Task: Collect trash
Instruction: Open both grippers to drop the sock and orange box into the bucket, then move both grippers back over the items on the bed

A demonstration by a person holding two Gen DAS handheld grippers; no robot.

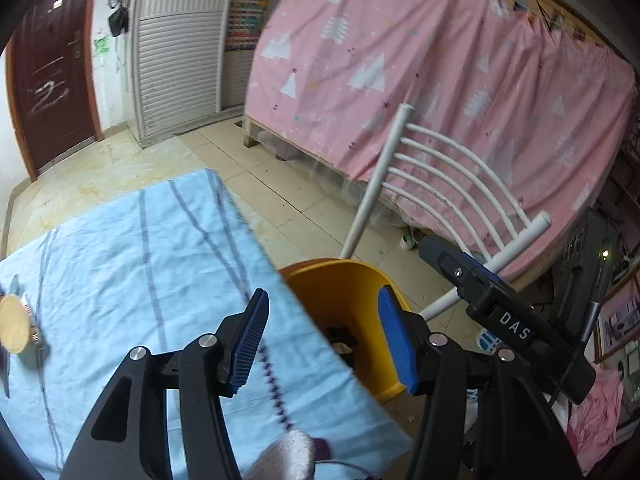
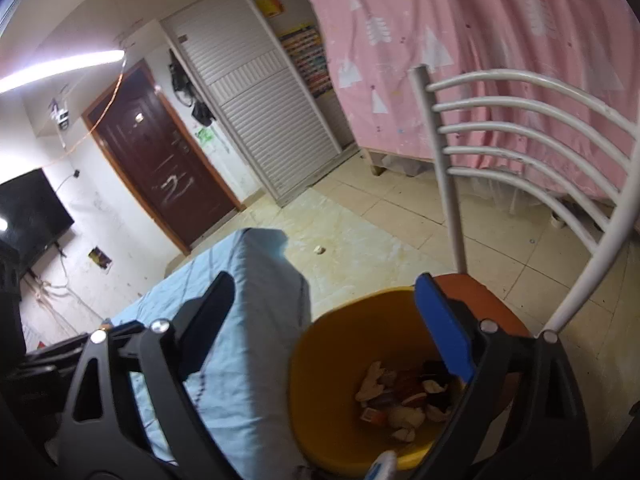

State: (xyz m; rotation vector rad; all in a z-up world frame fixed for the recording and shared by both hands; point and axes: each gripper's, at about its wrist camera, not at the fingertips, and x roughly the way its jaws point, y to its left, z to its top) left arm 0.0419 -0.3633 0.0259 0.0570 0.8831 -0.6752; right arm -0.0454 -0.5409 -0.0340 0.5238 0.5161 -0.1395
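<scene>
A yellow bin (image 2: 320,392) stands on a chair seat (image 2: 476,292) beside the table. It holds several pieces of trash (image 2: 400,396): paper scraps and wrappers. My right gripper (image 2: 332,328) is open and empty, above the bin's rim and the table edge. In the left wrist view the bin (image 1: 340,292) shows past the table edge, and my left gripper (image 1: 324,336) is open and empty over that edge. A round yellow item (image 1: 14,324) and a small object lie on the cloth at far left. The other gripper's body (image 1: 500,312) is at right.
A light blue striped cloth (image 1: 140,260) covers the table. A white metal chair back (image 2: 520,152) rises behind the bin. A pink sheet (image 1: 420,80) hangs over a bed frame. A dark door (image 2: 160,160) and a louvred wardrobe (image 2: 256,112) stand across the tiled floor.
</scene>
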